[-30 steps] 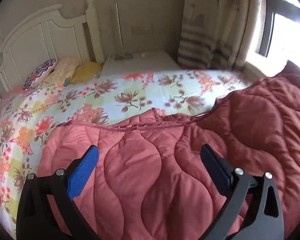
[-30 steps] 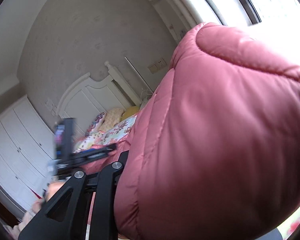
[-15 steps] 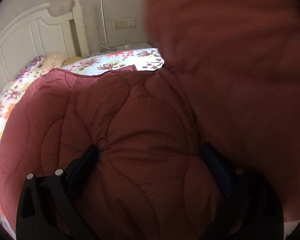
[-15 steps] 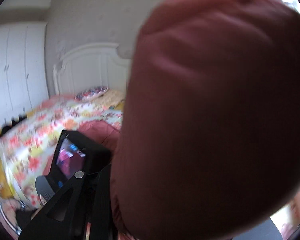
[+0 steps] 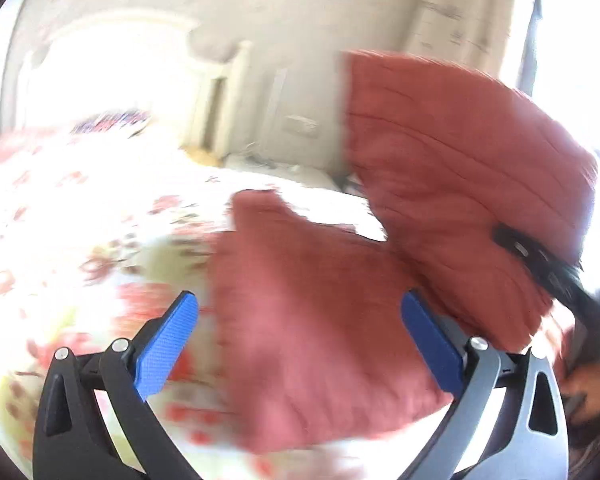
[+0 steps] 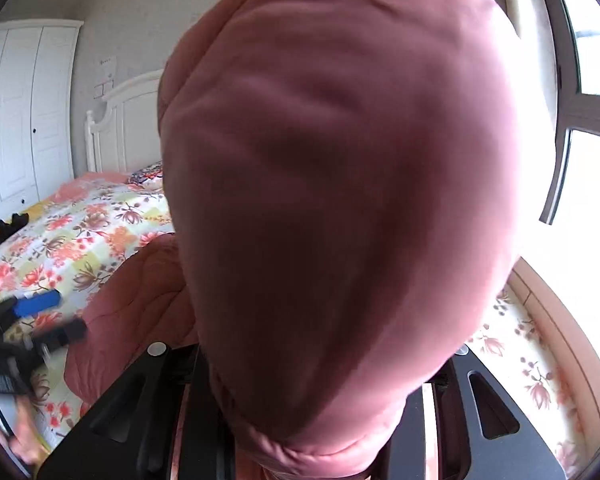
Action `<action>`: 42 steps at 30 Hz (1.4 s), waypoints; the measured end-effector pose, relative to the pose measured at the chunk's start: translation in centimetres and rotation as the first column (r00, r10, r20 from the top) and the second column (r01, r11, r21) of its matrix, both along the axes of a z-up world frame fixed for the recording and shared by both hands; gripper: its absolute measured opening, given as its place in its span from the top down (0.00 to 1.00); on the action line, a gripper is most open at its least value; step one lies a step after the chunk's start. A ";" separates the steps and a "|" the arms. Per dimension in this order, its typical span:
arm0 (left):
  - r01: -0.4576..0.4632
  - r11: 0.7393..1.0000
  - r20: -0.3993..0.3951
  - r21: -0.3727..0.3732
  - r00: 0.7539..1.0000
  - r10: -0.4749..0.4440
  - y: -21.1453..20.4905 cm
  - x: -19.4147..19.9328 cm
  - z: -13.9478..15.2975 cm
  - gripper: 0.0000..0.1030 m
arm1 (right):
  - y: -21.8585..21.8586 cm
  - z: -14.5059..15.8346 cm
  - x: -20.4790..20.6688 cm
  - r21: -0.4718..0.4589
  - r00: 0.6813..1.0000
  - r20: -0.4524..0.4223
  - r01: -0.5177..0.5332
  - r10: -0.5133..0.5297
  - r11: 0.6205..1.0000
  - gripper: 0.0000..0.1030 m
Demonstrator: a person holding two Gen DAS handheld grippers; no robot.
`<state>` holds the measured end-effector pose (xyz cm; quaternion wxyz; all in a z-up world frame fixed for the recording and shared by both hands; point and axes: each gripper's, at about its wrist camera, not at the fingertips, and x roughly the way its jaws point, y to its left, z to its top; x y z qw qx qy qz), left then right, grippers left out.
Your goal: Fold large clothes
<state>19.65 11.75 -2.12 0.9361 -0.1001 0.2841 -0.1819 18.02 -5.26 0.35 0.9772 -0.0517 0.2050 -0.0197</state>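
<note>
1. Left wrist view, progress: the folding looks to be in its early middle. Part of the dusty-red quilted padded coat [image 5: 320, 340] lies on the bed while a second part is raised in the air at the right, so one fold is being carried over and not yet laid down. Flattening and any further folds remain, as I judge it.
2. Left wrist view, fingers: the left gripper [image 5: 300, 344] has its blue-padded jaws wide apart, with nothing pinched; the coat lies beyond them.
3. Left wrist view, room: a floral bedsheet in cream, green and red [image 5: 80, 220] covers the bed, blurred and overexposed; a white wooden headboard [image 5: 116, 60] and a pale curtain [image 5: 452, 12] stand behind.
4. Right wrist view: the right gripper [image 6: 320, 420] stands narrow, clamped on a thick bulge of the coat that fills the frame; the pads themselves are hidden.
5. Right wrist view, room: white wardrobe doors [image 6: 24, 112] at the left, a bright window [image 6: 580, 100] at the right.
</note>
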 end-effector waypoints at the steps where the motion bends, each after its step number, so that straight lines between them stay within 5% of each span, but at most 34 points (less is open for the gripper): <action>1: -0.028 0.999 -0.034 -0.034 0.999 0.027 2.1 1.1 -0.1 0.02 | 1.5 -0.4 -0.5 -0.060 1.000 0.003 -0.004 0.004 0.998 0.66; 3: -0.061 0.993 -0.093 -0.099 0.994 0.052 5.2 2.8 -0.4 0.02 | 6.0 -1.7 0.0 -0.237 1.000 0.011 -0.023 0.026 0.971 0.60; 4: -0.055 0.989 -0.130 -0.134 0.991 0.038 6.6 3.8 -0.5 0.02 | 9.0 -3.2 0.4 -0.374 0.999 0.003 -0.037 0.041 0.927 0.57; 6: -0.014 0.980 -0.189 -0.199 0.982 -0.024 8.6 5.7 -1.1 0.02 | 14.0 -7.7 1.4 -0.647 0.996 -0.044 -0.084 0.072 0.758 0.48; 8: 0.008 0.967 -0.243 -0.256 0.967 -0.072 9.4 7.4 -1.9 0.02 | 17.2 -13.2 2.7 -0.809 0.992 -0.111 -0.124 0.057 0.574 0.34; 9: 0.016 0.964 -0.261 -0.266 0.961 -0.088 9.6 8.2 -2.2 0.02 | 18.0 -14.5 2.9 -0.840 0.995 -0.083 -0.098 0.051 0.533 0.33; 13: 0.057 0.962 -0.319 -0.267 0.937 -0.144 8.5 12.1 -2.7 0.02 | 18.0 -13.9 2.9 -0.828 0.993 -0.110 -0.118 0.047 0.548 0.34; 18: 0.148 0.950 -0.273 -0.273 0.936 -0.224 4.5 16.4 0.3 0.02 | 18.1 -13.4 2.9 -0.823 0.995 -0.083 -0.099 0.053 0.559 0.30; 22: 0.228 0.950 -0.314 -0.213 0.905 -0.288 -0.7 19.5 1.3 0.02 | 17.0 -11.4 1.7 -0.784 0.997 -0.031 -0.067 0.069 0.617 0.22; 26: 0.327 0.914 -0.287 -0.240 0.876 -0.388 -4.3 21.1 1.4 0.02 | 17.2 -10.1 -0.1 -0.744 0.987 -0.022 -0.124 0.161 0.656 0.08; 33: 0.363 0.892 -0.273 -0.268 0.860 -0.432 -3.9 22.6 -1.2 0.02 | 19.1 -12.2 -0.7 -0.730 0.959 -0.068 -0.236 0.275 0.641 0.07; 38: 0.305 0.951 -0.238 -0.060 0.920 -0.310 -2.3 20.3 3.2 0.02 | 16.5 -13.8 -1.4 -0.726 0.938 -0.069 -0.282 0.341 0.628 0.07; 42: 0.304 0.945 -0.222 0.120 0.936 -0.273 -5.0 18.4 7.0 0.02 | 16.1 -13.3 -2.9 -0.746 0.936 -0.045 -0.264 0.349 0.612 0.07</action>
